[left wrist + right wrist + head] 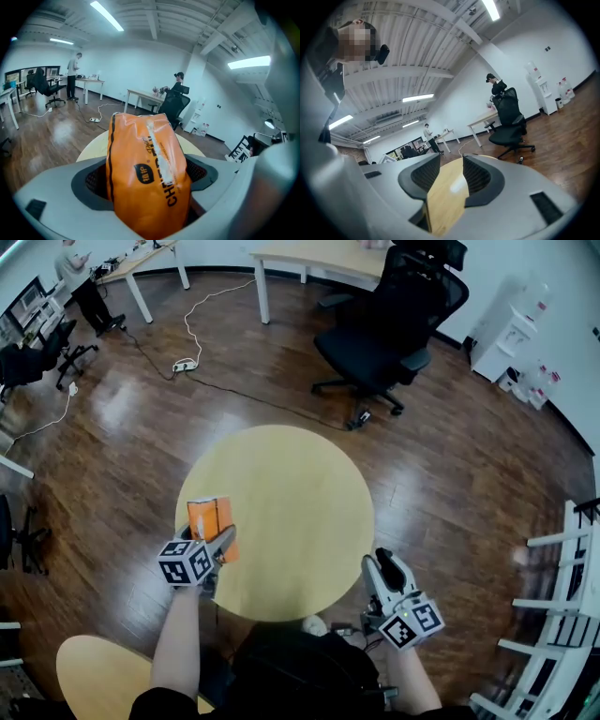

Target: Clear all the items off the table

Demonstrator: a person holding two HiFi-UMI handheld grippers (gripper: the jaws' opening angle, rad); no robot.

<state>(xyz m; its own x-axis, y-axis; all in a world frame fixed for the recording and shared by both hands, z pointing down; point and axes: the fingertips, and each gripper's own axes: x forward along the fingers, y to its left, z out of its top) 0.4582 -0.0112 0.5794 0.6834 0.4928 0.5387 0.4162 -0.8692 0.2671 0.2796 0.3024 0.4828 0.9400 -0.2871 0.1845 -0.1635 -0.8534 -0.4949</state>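
Orange snack bag (143, 159) in left tongs (214, 538)

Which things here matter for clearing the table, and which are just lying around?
Job: bag, between the jaws of the left gripper; table; right gripper, open and empty.
Lying about: chair; power strip; rack.

Head camera: steeply down on my round yellow wooden bench (309, 474). Both gripper cameras low at its near side, facing across it; all three share the black office chair (389, 324).
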